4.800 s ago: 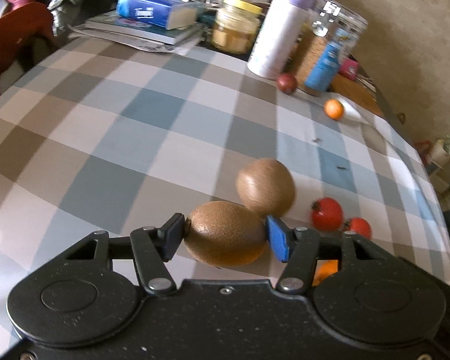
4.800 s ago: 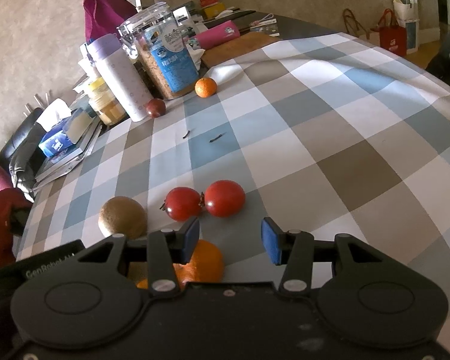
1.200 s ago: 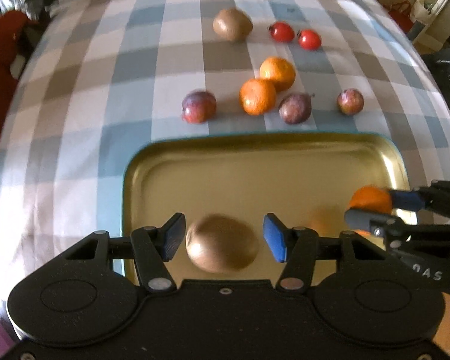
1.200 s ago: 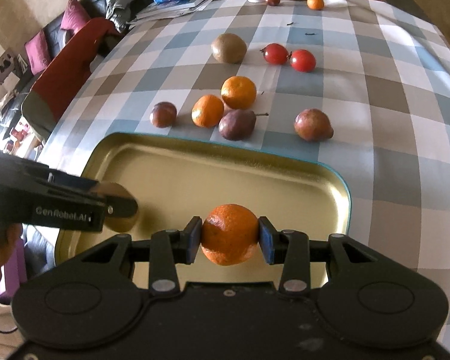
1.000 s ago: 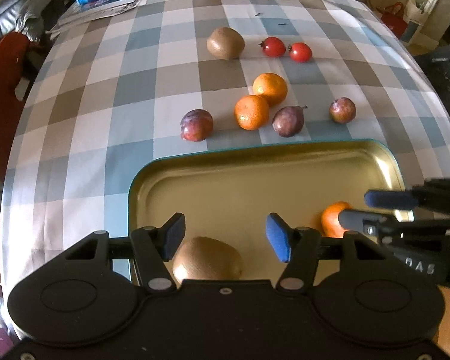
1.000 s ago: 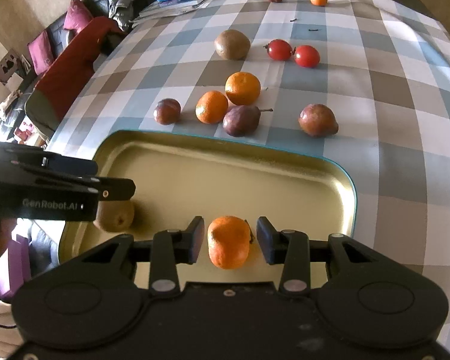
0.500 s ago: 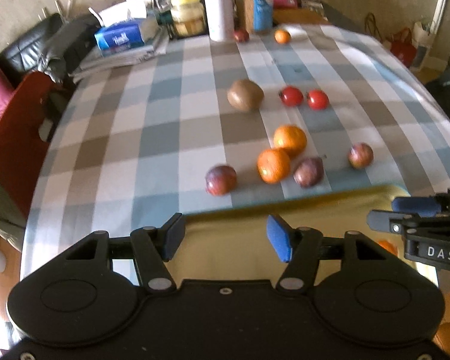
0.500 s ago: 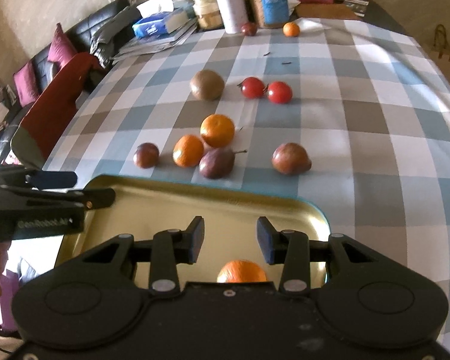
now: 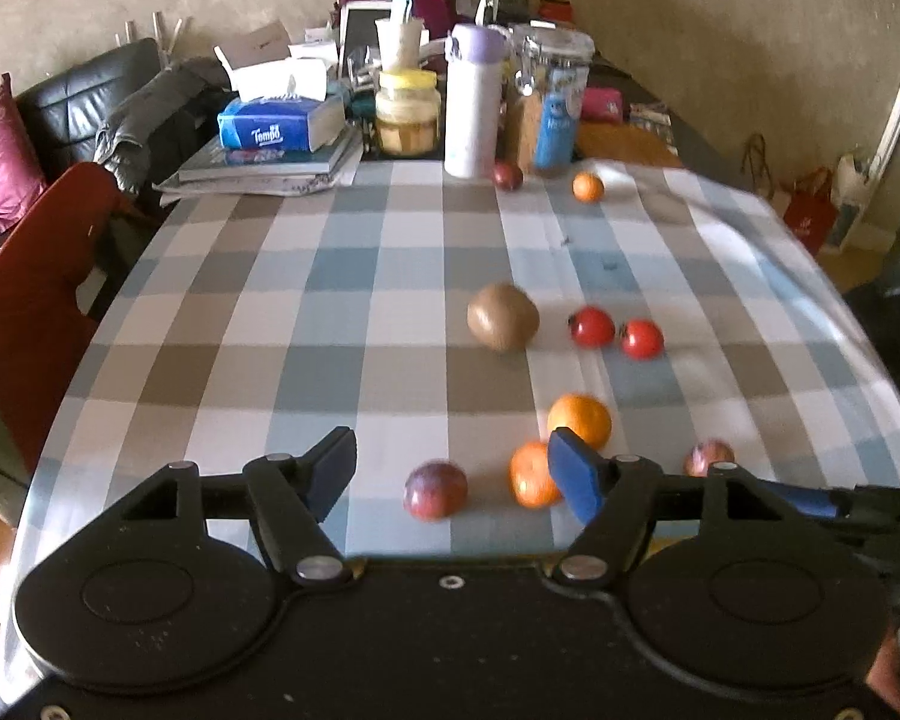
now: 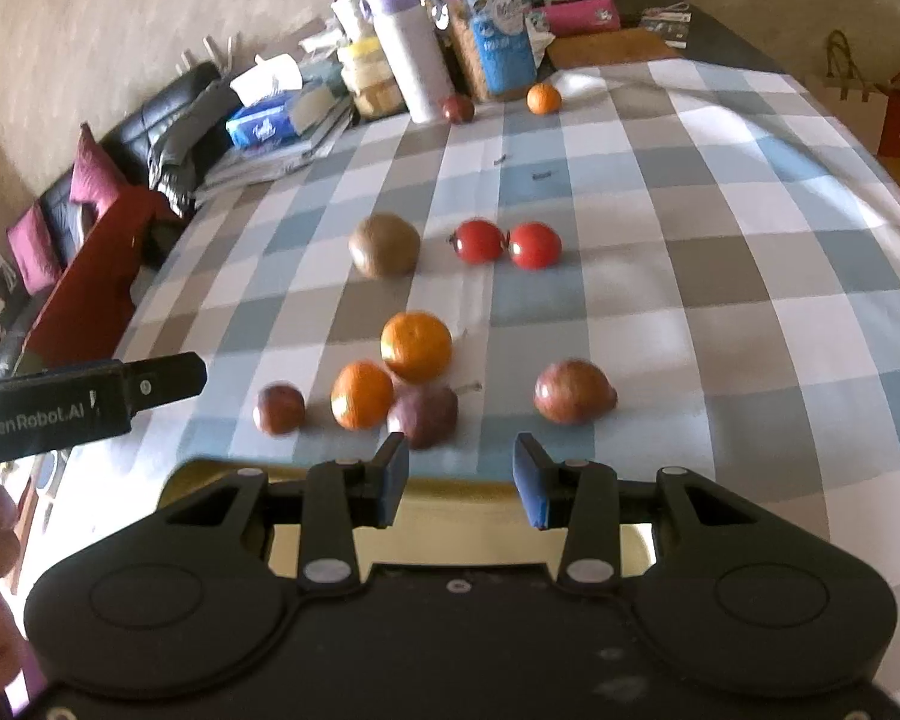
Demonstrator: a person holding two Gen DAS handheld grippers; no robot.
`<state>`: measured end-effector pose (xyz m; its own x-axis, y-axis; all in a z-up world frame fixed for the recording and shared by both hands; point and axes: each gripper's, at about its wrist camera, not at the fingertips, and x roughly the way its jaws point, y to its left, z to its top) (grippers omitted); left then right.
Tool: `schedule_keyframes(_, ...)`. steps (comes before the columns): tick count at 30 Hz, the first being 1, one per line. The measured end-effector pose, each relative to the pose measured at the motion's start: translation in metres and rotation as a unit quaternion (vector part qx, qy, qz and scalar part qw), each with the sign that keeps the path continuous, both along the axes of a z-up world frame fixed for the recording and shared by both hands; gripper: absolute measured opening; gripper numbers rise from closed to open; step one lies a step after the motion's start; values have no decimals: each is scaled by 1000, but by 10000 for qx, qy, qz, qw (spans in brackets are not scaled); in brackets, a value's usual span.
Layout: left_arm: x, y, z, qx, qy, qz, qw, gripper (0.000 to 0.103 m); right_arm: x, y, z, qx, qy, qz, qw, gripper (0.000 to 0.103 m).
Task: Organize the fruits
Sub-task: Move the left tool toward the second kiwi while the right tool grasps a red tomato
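Now both tongs, left tongs (image 9: 453,471) just widened and right tongs (image 10: 459,477), gape empty; tray (image 10: 450,531) contents hidden, roughly ten fruits left on the table (image 10: 720,276).

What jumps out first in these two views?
Loose fruit on the checked tablecloth: a kiwi beside two tomatoes, with oranges and dark plums nearer. Both tools, left tool and right tool, are open and empty. Jars, bottles and books crowd the far end.
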<state>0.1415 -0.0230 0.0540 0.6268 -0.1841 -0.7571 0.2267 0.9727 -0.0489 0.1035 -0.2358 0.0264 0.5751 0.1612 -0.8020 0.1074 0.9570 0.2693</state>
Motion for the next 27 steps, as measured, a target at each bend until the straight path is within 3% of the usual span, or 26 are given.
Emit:
schedule_keyframes(7, 14, -2, 5, -281, -389, 170, 9987, 80, 24, 3, 1, 22, -214, -250, 9995, 42)
schedule_keyframes(11, 25, -2, 6, -474, -410, 264, 9977, 81, 41, 1, -4, 45, -272, -439, 9987, 42)
schedule_keyframes(20, 43, -13, 2, -323, -638, 437, 9965, 80, 78, -3, -14, -111, -331, -929, 9951, 42)
schedule_keyframes(27, 64, -18, -9, -340, -641, 670, 9951, 80, 101, -9, -30, 85, -207, -1486, 9886, 42)
